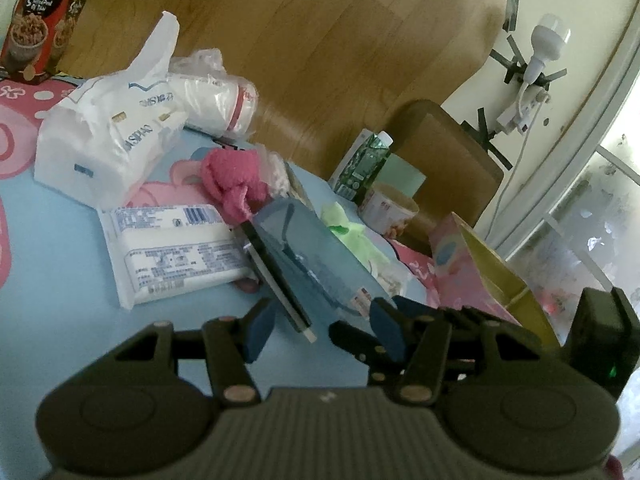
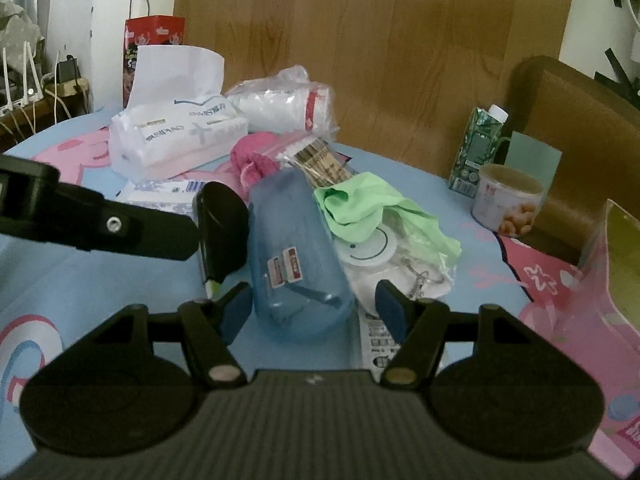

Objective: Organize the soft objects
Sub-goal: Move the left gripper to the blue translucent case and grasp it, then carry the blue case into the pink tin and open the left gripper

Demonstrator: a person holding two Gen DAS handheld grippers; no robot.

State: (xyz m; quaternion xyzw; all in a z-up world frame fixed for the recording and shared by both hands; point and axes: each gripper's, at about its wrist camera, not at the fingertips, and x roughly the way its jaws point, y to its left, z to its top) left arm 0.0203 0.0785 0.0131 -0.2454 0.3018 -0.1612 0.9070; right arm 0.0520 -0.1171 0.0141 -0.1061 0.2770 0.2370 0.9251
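A translucent blue case [image 2: 292,256] lies on the blue cartoon tablecloth [image 1: 60,280], and my right gripper [image 2: 313,312] is open with its jaws to either side of the case's near end. A thin black item [image 1: 276,276] leans along the case's left side. Its near end sits between the jaws of my open left gripper [image 1: 323,330], untouched. The right gripper's finger [image 1: 360,344] crosses just in front. Soft things surround the case: a pink knitted cloth [image 1: 236,176], a green cloth [image 2: 360,204], a white smiley pouch [image 2: 368,248], a tissue pack [image 1: 104,140] and a flat wipes pack [image 1: 172,252].
A bagged white roll [image 2: 288,108] lies behind the tissues. A green carton [image 2: 478,148] and a small tub [image 2: 508,204] stand at the back right, and a red snack box [image 2: 152,48] at the back left. A pink and yellow paper bag [image 2: 616,264] stands at the right edge. Wooden boards back the table.
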